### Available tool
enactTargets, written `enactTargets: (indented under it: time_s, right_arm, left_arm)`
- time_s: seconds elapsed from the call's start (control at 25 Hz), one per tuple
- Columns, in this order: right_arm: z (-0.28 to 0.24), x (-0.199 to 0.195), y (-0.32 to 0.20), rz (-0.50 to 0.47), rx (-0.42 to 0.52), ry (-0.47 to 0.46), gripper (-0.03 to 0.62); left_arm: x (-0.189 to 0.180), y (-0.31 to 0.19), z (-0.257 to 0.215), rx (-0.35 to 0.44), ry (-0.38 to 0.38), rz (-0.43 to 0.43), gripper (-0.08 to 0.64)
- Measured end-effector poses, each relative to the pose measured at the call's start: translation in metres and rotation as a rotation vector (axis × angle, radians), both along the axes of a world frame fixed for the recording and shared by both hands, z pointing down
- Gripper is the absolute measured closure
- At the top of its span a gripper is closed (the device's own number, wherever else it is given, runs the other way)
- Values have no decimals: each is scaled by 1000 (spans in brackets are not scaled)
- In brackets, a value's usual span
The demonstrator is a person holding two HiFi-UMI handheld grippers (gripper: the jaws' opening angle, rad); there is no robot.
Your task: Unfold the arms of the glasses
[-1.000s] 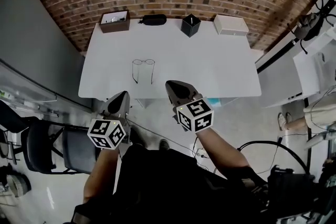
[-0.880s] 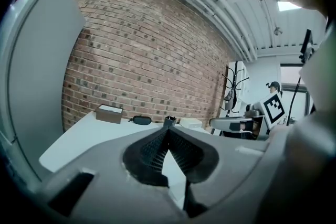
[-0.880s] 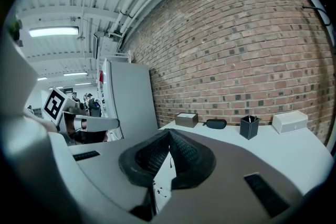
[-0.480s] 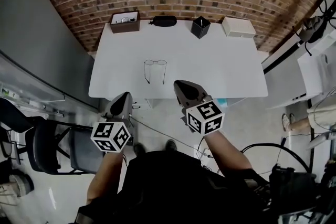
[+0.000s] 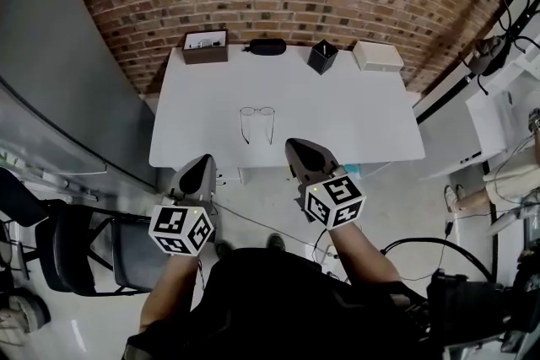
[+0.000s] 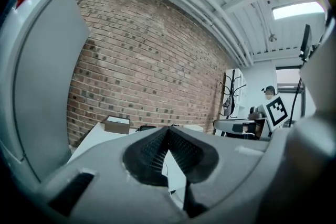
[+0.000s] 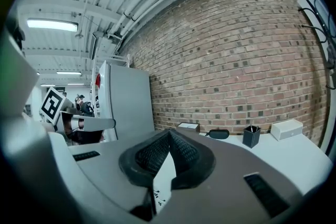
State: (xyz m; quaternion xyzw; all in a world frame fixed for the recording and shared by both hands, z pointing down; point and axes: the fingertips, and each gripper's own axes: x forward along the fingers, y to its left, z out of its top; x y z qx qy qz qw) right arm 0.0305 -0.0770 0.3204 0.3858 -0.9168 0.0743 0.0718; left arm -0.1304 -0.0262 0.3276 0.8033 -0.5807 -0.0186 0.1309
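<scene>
Thin wire-framed glasses (image 5: pixel 256 120) lie on the white table (image 5: pixel 354 114), left of its middle, with both arms stretched out toward the near edge. My left gripper (image 5: pixel 202 161) hangs just off the table's front edge, below and left of the glasses, shut and empty. My right gripper (image 5: pixel 296 147) is at the front edge, right of the glasses, also shut with nothing in it. In the left gripper view the jaws (image 6: pixel 168 131) meet at their tips. The right gripper view shows its jaws (image 7: pixel 169 136) pressed together. The jaws hide the glasses in both gripper views.
Along the table's far edge by the brick wall stand a brown open box (image 5: pixel 206 45), a black glasses case (image 5: pixel 267 46), a black pen cup (image 5: pixel 321 56) and a white box (image 5: pixel 377 55). A dark chair (image 5: pixel 93 240) is at my left, a grey panel (image 5: pixel 59 80) beyond it.
Both grippers have drawn back from the table toward my body and risen a little, still shut. The glasses lie as before.
</scene>
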Motion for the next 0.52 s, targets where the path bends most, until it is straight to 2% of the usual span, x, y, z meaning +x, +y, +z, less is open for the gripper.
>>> enactTargets:
  time_s: [0.52]
  right_arm:
    - [-18,-22,8,35,32,6,584]
  left_arm:
    - [-17,1,-18,39,-4,29,551]
